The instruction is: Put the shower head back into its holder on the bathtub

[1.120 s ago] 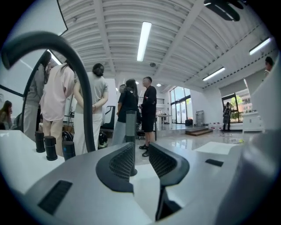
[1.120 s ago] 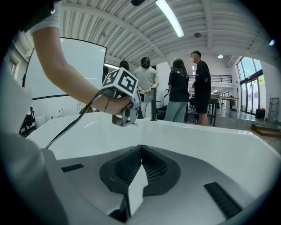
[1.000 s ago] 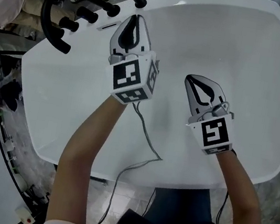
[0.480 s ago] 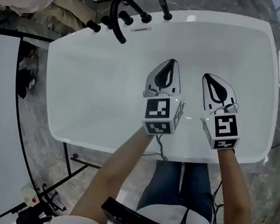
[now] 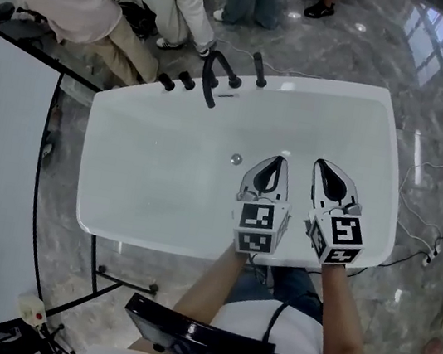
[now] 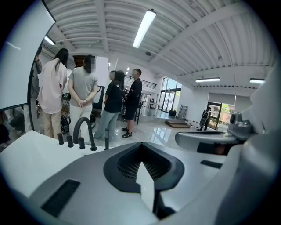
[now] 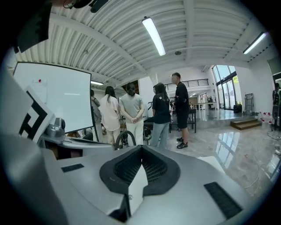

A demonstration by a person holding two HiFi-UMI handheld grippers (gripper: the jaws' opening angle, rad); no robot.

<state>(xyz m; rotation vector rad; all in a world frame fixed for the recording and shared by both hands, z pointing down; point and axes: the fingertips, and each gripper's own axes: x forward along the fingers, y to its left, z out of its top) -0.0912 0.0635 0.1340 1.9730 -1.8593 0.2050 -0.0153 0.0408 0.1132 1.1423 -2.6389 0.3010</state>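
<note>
Left gripper (image 5: 276,159) and right gripper (image 5: 323,163), both closed and empty, hang above the bathtub (image 5: 95,161) near edge.

We are holding two grippers side by side in front of us, with both bare forearms reaching forward. Our left gripper (image 5: 278,160) is pointing away from us, its jaws pressing together with nothing between them. Our right gripper (image 5: 323,163) is sitting just beside it, nearly parallel, its jaws likewise closed and empty. Our left forearm (image 5: 208,283) is angling inward, while our right forearm (image 5: 340,314) is running straighter.
</note>
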